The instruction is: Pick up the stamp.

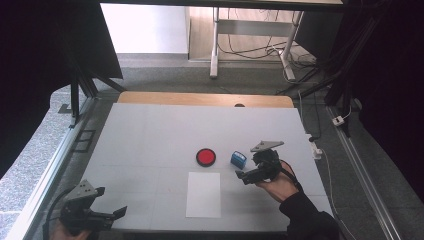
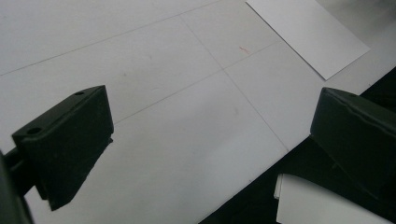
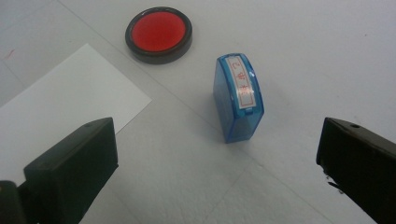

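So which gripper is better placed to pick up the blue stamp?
Right. The right gripper hovers open just short of the small blue plastic stamp, which sits between its fingers. The left gripper sits open at the table's near left corner.

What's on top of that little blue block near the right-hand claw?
The blue stamp stands upright on the table; on its top is a white label strip with red characters, too small to read. Its underside, pressed against the table, is hidden. The open right gripper is not touching it.

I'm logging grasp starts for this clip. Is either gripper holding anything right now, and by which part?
Nothing is held. The right gripper is open, its jaws apart short of the blue stamp. The left gripper is open over bare table.
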A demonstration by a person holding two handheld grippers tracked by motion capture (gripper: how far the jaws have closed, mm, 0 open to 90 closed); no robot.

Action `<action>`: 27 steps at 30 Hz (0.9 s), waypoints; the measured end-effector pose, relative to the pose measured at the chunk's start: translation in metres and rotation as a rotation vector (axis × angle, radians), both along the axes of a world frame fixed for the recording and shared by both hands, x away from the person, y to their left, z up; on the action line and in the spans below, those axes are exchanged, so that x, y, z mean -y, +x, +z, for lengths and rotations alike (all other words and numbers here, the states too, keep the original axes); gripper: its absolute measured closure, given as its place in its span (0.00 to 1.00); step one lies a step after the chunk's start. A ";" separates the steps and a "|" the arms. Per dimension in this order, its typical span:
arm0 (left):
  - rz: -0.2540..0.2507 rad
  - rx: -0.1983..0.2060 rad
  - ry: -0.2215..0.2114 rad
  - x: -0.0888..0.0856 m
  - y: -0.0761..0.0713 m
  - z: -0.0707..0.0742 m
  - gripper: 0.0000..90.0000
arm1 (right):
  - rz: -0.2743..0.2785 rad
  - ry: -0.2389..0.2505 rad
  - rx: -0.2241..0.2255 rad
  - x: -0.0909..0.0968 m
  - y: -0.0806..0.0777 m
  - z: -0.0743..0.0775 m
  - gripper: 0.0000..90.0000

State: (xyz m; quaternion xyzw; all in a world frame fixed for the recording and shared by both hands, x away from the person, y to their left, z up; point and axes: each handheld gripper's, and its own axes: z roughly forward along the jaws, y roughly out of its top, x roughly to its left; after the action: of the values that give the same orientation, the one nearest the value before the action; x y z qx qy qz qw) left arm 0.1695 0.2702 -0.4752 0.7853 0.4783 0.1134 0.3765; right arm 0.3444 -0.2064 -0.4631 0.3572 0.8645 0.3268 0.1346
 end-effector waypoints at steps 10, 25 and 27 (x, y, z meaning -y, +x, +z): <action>0.000 -0.004 -0.002 0.000 0.000 0.000 0.00 | 0.009 -0.020 0.001 -0.009 0.018 -0.004 0.00; -0.001 -0.006 -0.005 -0.001 0.000 0.000 0.00 | 0.023 -0.061 -0.010 -0.018 0.038 -0.016 0.00; 0.000 -0.006 -0.005 -0.001 0.000 0.000 0.00 | 0.029 -0.076 -0.006 -0.019 0.040 -0.016 0.05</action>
State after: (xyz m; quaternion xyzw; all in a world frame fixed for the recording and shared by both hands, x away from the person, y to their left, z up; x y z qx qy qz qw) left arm 0.1697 0.2711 -0.4754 0.7847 0.4796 0.1095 0.3772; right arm 0.3846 -0.1878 -0.4795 0.3404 0.8818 0.2944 0.1409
